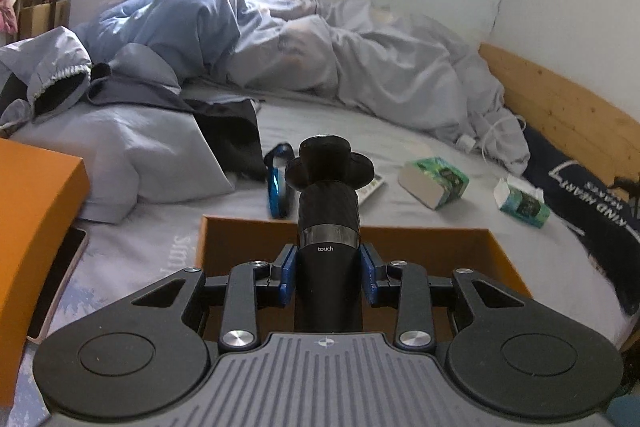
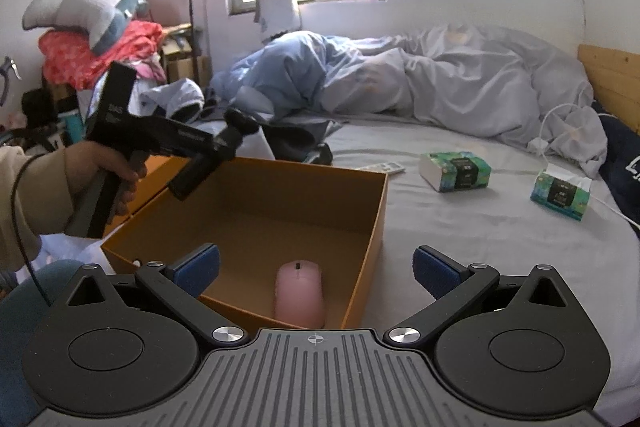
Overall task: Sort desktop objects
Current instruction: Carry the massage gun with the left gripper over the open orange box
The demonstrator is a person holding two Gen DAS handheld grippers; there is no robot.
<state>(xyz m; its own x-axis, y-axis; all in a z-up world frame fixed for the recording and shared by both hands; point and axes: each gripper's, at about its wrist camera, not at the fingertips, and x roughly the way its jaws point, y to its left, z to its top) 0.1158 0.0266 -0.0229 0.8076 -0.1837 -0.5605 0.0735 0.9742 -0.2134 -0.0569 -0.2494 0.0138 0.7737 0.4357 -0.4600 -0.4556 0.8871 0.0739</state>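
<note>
In the left wrist view, the left gripper [image 1: 329,277] sits at lower centre with its blue-padded fingers [image 1: 289,277] clamped on a black cylindrical device with a knobbed head and a silver band, marked "touch" [image 1: 328,211]. The device points up the frame, held above the near wall of an open orange cardboard box [image 1: 440,247] that rests on the grey bedsheet [image 1: 360,139].

In the right wrist view, the right gripper [image 2: 316,273] fills the bottom of the frame, its fingers [image 2: 200,267] spread wide apart and holding nothing. Between them, inside the same box [image 2: 372,219], a pink computer mouse [image 2: 299,293] lies on the floor near the front wall. At centre left, a person's hand [image 2: 100,171] grips the left tool, and the black device [image 2: 208,155] hangs over the box's far left corner.

To the right of the box lie two green tissue packs, one [image 2: 456,171] nearer the box and an opened one [image 2: 560,193] further right. A white remote control [image 2: 382,167] lies just behind the box. A crumpled grey duvet [image 2: 460,83] spans the middle of the frame.
</note>
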